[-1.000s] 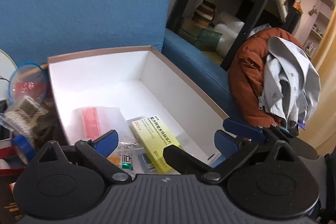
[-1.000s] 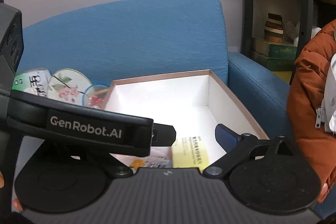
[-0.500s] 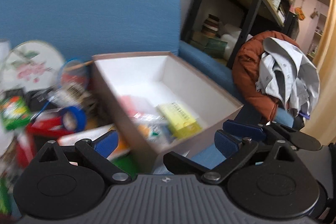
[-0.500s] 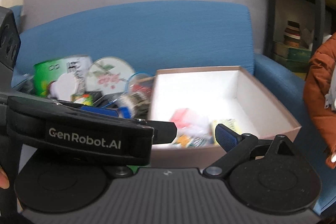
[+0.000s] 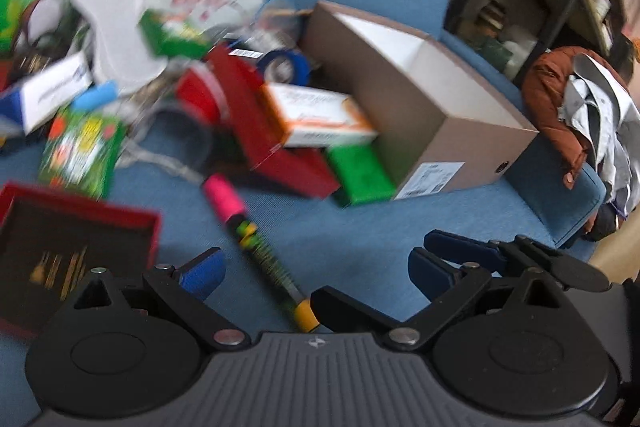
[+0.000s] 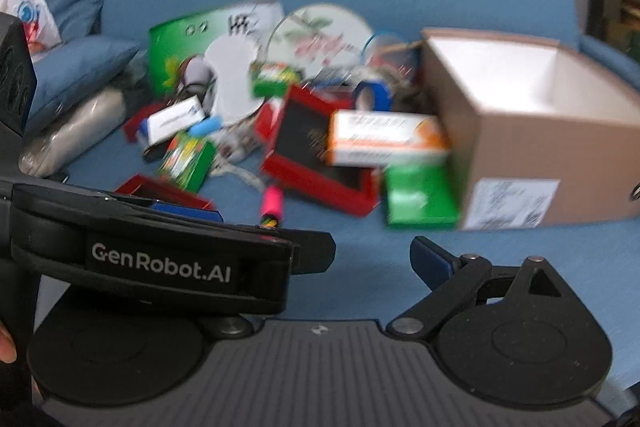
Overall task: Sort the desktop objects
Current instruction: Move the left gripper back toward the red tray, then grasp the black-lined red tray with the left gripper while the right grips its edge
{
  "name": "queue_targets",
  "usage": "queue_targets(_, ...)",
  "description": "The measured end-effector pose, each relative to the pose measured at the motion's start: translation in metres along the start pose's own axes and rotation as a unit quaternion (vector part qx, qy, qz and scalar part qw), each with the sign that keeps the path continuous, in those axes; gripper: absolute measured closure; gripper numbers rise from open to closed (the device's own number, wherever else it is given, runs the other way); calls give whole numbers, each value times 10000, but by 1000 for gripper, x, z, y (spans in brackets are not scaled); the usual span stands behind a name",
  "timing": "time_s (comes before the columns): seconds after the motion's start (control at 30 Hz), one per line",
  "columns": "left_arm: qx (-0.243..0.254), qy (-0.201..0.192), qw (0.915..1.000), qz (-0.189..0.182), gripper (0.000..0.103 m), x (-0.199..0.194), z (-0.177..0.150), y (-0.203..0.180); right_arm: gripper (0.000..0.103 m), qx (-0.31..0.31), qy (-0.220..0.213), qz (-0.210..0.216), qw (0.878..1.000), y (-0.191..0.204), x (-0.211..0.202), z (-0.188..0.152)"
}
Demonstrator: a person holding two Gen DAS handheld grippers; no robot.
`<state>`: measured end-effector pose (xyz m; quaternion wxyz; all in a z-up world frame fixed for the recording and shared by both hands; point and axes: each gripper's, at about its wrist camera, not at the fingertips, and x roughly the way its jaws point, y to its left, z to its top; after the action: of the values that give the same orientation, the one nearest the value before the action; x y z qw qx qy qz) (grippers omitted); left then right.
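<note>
Matt cardboard box (image 5: pixel 420 131) on woven blue cloth sofa (image 5: pixel 360 239); matt black plastic left gripper (image 5: pixel 316 267) with blue pads.

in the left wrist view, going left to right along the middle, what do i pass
green packet → pink-capped marker → orange and white box → cardboard box → orange jacket

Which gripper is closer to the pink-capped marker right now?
Left. The left gripper hangs open right over the marker, whose yellow end lies between its fingers. The right gripper, also open, sits farther back, with the marker ahead and to its left.
</note>
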<state>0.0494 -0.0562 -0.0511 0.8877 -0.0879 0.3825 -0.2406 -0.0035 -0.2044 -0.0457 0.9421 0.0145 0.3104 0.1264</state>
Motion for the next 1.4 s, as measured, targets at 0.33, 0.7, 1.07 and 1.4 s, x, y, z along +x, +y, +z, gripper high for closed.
queue_targets(0.33, -413, -382, 9982, 186, 4, -35, 10, 44, 8, 87, 38, 336, 9994, 26, 11, 6)
queue_targets(0.7, -1112, -650, 9817, 1400, 5, -77, 6, 137, 13, -247, 372, 858, 9953, 84, 54, 10)
queue_targets(1.07, -1035, -339, 9844, 1384, 41, -62, 1, 159, 60, -252, 768, 742, 9940, 95, 76, 3)
queue_targets(1.4, -583, -5, 9918, 1133, 76, -55, -1, 139, 80, -246, 763, 423, 9959, 80, 73, 1)
